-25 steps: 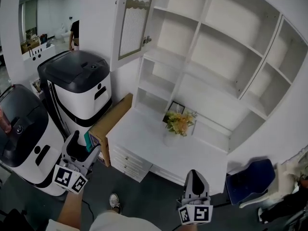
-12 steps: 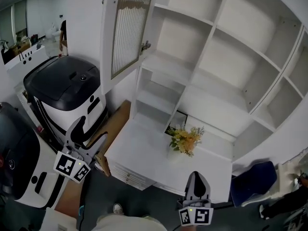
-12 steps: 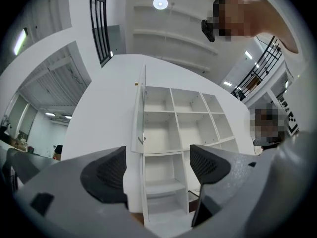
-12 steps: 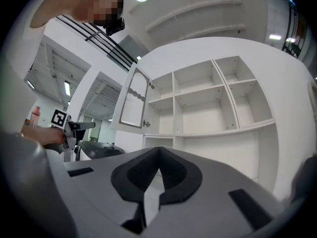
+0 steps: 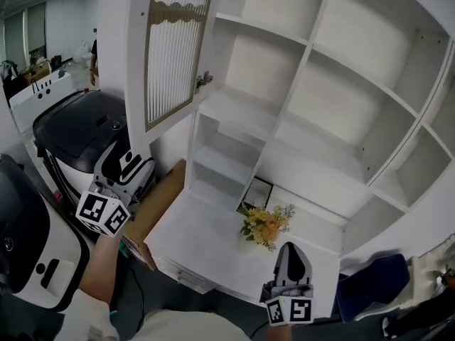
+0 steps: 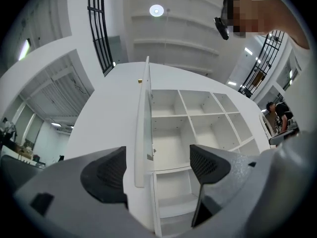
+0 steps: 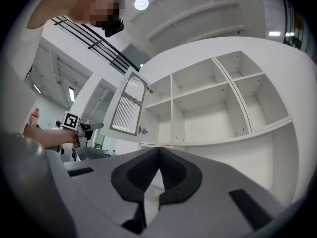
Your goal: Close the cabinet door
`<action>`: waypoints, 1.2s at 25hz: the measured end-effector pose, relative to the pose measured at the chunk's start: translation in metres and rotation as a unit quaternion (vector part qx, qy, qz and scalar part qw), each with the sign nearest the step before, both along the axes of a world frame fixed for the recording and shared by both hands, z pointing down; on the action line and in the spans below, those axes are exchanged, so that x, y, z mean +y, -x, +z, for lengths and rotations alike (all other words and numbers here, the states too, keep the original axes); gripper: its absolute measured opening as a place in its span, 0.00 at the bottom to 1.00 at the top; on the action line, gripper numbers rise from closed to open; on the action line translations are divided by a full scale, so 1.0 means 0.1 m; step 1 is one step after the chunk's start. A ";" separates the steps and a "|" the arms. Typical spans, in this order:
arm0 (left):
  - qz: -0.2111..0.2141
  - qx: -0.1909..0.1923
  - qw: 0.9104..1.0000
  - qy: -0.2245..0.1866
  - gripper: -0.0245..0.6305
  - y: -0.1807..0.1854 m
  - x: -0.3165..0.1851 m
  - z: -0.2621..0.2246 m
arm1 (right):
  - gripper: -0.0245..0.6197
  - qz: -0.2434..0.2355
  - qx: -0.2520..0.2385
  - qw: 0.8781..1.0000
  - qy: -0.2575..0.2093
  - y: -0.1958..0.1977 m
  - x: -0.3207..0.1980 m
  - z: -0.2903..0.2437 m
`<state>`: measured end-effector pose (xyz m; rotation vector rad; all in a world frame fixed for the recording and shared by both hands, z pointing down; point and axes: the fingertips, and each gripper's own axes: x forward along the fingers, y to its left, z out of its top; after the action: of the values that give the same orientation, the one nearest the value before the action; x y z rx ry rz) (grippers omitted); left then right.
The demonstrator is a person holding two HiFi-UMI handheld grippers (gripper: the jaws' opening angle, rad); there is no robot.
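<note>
Since the cabinet door [image 5: 170, 48] looks stiff but glazed, push its frame edge, not the pane. Below it, the left gripper [image 5: 131, 168] gapes empty; the right gripper [image 5: 291, 258] is clenched on nothing.

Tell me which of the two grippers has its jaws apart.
The left gripper, below the cabinet door; the right gripper's jaws are shut.
</note>
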<state>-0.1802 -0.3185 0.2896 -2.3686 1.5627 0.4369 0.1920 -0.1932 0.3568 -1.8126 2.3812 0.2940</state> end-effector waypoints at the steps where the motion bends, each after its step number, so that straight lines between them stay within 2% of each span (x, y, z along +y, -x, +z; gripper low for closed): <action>1: -0.003 0.005 1.000 0.001 0.62 0.03 -0.06 -0.02 | 0.04 -0.004 -0.002 1.000 0.000 0.00 -0.04 0.00; 10: 0.002 0.006 1.000 -0.012 0.62 0.04 -0.40 -0.14 | 0.04 -0.009 -0.011 1.000 0.010 -0.07 -0.22 0.10; 15: 0.003 0.018 0.999 -0.037 0.62 0.05 -0.54 -0.38 | 0.04 -0.003 -0.012 1.000 0.007 -0.06 -0.27 0.08; 19: 0.018 0.006 0.998 -0.058 0.60 -0.04 -0.52 -0.54 | 0.04 0.004 -0.012 1.000 0.007 -0.05 -0.27 0.07; 22: 0.024 -0.006 0.998 -0.064 0.55 -0.09 -0.49 -0.55 | 0.04 0.011 -0.014 1.000 0.008 -0.07 -0.27 0.07; 27: 0.032 0.019 0.997 -0.071 0.47 -0.06 -0.46 -0.54 | 0.04 0.017 -0.016 1.000 0.009 -0.07 -0.25 0.10; 30: 0.035 0.019 0.997 -0.073 0.37 -0.05 -0.44 -0.53 | 0.04 0.018 -0.015 1.000 0.010 -0.06 -0.24 0.11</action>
<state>-0.1754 -0.3624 0.2365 -2.3223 1.4156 0.5943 0.1981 -0.2170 0.3679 -1.8562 2.3423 0.2471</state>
